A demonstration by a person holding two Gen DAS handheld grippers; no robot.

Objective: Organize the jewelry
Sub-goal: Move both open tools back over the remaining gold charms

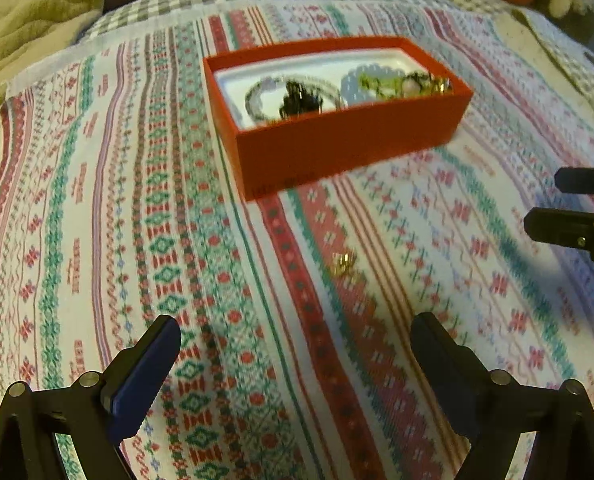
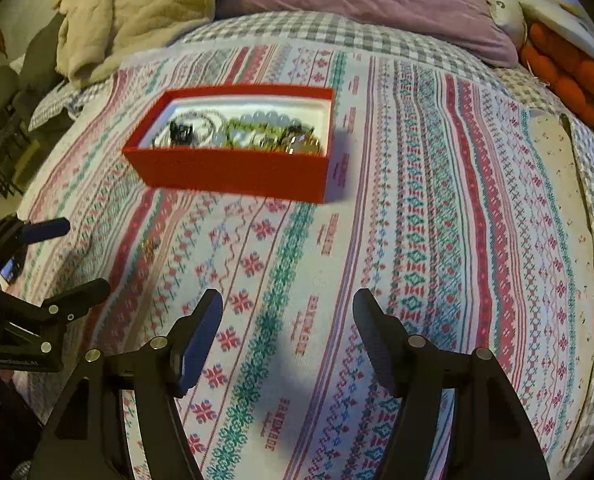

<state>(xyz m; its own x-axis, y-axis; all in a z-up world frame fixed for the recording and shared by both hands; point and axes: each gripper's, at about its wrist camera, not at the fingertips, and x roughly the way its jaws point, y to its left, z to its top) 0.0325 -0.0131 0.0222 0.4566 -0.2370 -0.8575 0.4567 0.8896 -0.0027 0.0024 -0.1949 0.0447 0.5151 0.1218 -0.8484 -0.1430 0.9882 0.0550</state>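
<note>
A small gold trinket [image 1: 344, 265] lies loose on the patterned bedspread [image 1: 137, 220], short of the red box [image 1: 349, 140] where the other jewelry [image 1: 297, 96] already sits; it rests just ahead of the left tongs [image 1: 295, 334], a touch right of centre, too small to show any long axis; both the left and the right tongs [image 2: 288, 312] stand apart and empty; the left looks nearer.

Black fingers [image 2: 201, 336], blue pads, silver screws
</note>
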